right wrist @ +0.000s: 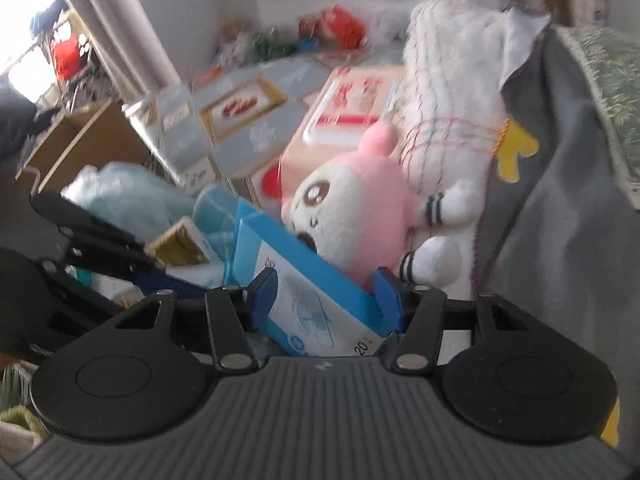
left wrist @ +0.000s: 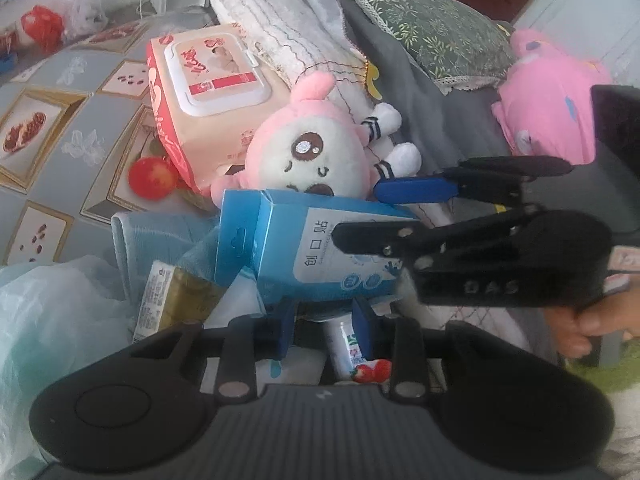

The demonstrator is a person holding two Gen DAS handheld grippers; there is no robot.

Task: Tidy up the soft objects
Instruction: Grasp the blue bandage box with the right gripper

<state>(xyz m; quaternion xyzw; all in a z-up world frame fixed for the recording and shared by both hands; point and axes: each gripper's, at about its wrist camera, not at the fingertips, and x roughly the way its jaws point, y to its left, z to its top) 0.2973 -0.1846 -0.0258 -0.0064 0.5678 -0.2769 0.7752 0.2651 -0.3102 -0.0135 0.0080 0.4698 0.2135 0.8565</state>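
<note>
Left wrist view: the left gripper (left wrist: pixel 323 322) sits at 6 o'clock, jaws narrowed below the blue box (left wrist: pixel 316 248); whether the pads press on anything is unclear. The right gripper (left wrist: pixel 380 214) reaches in from 3 o'clock, its jaws straddling the box's far end. The box lies on the pink plush (left wrist: pixel 312 148), so clearing it probably comes first. The quilt (left wrist: pixel 60 120) at 9 o'clock is cluttered.

Right wrist view: the right gripper (right wrist: pixel 325 294) brackets the box (right wrist: pixel 316 292), pads apparently touching its sides. The plush (right wrist: pixel 360 208) lies at 1 o'clock against a white bundle (right wrist: pixel 444 92). Curtain (right wrist: pixel 120 20) at 11.
</note>
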